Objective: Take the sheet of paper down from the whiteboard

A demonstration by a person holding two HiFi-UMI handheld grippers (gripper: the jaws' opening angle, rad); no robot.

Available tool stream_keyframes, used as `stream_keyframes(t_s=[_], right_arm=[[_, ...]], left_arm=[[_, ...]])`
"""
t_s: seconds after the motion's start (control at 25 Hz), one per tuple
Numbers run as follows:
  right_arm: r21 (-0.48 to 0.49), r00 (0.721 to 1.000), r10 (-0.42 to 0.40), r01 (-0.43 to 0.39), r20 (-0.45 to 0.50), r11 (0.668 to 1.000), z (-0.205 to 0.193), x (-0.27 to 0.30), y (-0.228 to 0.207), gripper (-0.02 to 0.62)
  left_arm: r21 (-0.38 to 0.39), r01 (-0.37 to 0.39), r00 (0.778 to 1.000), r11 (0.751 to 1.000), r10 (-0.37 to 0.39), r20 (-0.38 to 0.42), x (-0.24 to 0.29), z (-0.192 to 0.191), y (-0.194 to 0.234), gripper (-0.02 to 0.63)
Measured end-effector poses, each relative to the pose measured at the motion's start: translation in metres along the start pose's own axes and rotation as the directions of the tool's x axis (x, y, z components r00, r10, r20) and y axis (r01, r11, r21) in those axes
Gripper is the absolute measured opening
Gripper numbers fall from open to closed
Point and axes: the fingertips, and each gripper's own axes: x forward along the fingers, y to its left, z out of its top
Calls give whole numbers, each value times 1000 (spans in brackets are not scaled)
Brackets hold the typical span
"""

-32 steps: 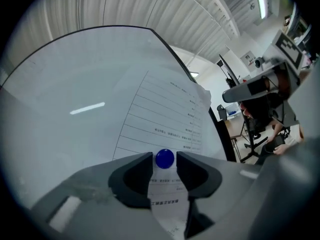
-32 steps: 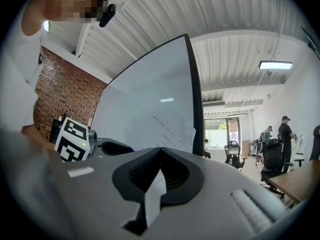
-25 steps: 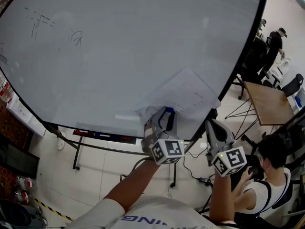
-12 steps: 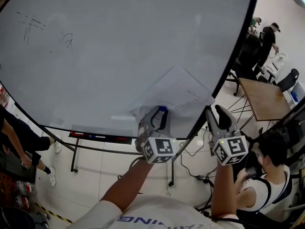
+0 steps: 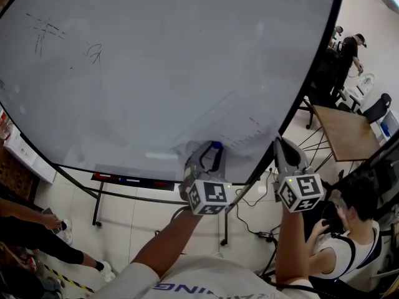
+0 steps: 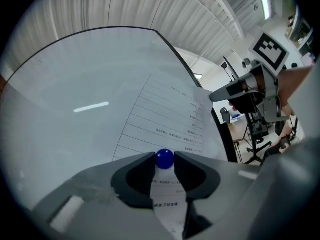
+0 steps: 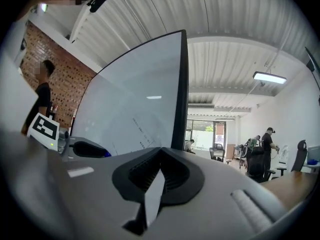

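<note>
A printed sheet of paper (image 5: 243, 120) lies against the whiteboard (image 5: 156, 73) near its lower right edge. A round blue magnet (image 5: 216, 146) sits on the sheet's lower part. My left gripper (image 5: 209, 153) is shut on that magnet (image 6: 164, 158), both jaw tips pressing its sides. My right gripper (image 5: 282, 147) is shut on the sheet's right edge beside the board's black frame. A white strip of the sheet (image 7: 154, 196) shows between its jaws. In the left gripper view the sheet (image 6: 165, 119) rises above the jaws, with the right gripper (image 6: 220, 95) at its far edge.
The board's black frame (image 5: 305, 86) and stand legs run down to the right. A marker tray (image 5: 134, 178) hangs under the board. A wooden table (image 5: 346, 132), a seated person (image 5: 349, 229) and standing people (image 5: 352, 48) are at right. Someone's legs (image 5: 37, 229) pass at lower left.
My right gripper has risen toward the board's edge and closed on the sheet's right edge. The left gripper has stayed on the magnet. A person has walked through at lower left.
</note>
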Motion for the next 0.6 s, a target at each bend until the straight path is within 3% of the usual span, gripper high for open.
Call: stream_keyframes(t_s=[0.32, 0.48, 0.6], right_arm=[[-3, 999, 44, -44, -8, 999, -2, -14, 10, 8], [-14, 995, 78, -79, -60, 997, -20, -30, 25, 8], [12, 989, 106, -106, -106, 994, -44, -43, 39, 8]], left_arm=[[-96, 86, 996, 992, -84, 18, -12, 4, -1, 127], [-161, 175, 985, 971, -172, 32, -34, 11, -5, 129], [-242, 201, 979, 949, -201, 27, -57, 0, 3, 127]])
